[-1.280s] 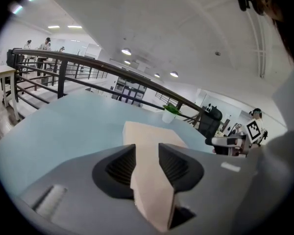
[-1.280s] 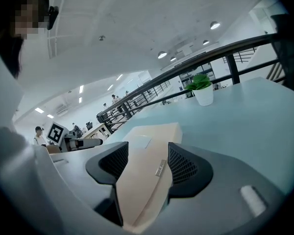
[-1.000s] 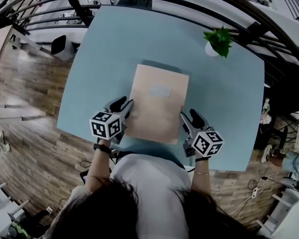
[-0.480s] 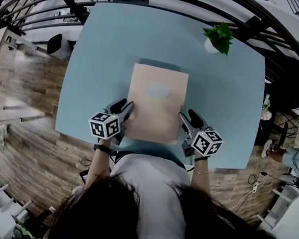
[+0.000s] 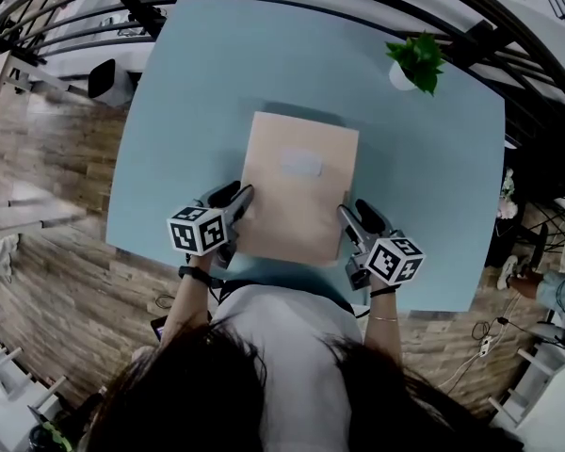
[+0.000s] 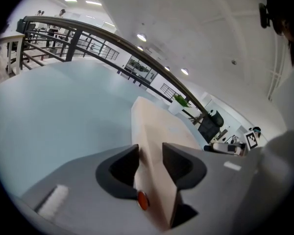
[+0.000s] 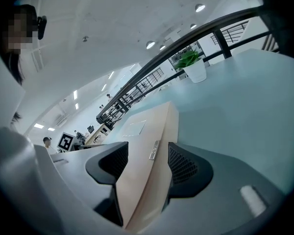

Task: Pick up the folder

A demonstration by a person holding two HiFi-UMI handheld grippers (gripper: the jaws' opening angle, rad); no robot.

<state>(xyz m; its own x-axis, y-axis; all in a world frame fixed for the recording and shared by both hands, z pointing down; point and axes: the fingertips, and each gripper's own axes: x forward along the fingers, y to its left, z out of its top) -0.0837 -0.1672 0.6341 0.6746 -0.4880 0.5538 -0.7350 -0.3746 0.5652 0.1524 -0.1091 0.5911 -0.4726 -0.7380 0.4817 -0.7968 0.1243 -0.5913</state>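
— Folder (image 5: pixel 299 196): where does it lie?

— On the pale blue surface (image 5: pixel 217 83), toward the near edge and about midway across. Its long sides run from near to far. It is tan and closed, with a pale label (image 5: pixel 301 163) on the cover. Nothing of what it holds can be seen.

— Start at the left, then.

— The left tongs (image 5: pixel 234 199) sit at the folder's near left corner, with their marker cube (image 5: pixel 200 231) on the person's side. In the left gripper view the folder's edge runs between the two dark pads. A small red stud (image 6: pixel 143 200) shows on that edge close to the camera. Those jaws have just been opening. They stand released, with the edge between them but not pinched.

— And across the cover?

— The right tongs (image 5: pixel 355 217) are at the near right corner, again with their cube (image 5: pixel 394 260) nearest the person. In the right gripper view the folder's edge fills the gap from pad to pad and carries a small metal clasp (image 7: pixel 154 150). The pads look pressed against it, so these tongs are grasping the folder.

— Any containers?

— One, at the far right. A white pot (image 5: pixel 400 75) stands on the surface and holds a green leafy plant (image 5: pixel 417 57). It is well apart from the folder.
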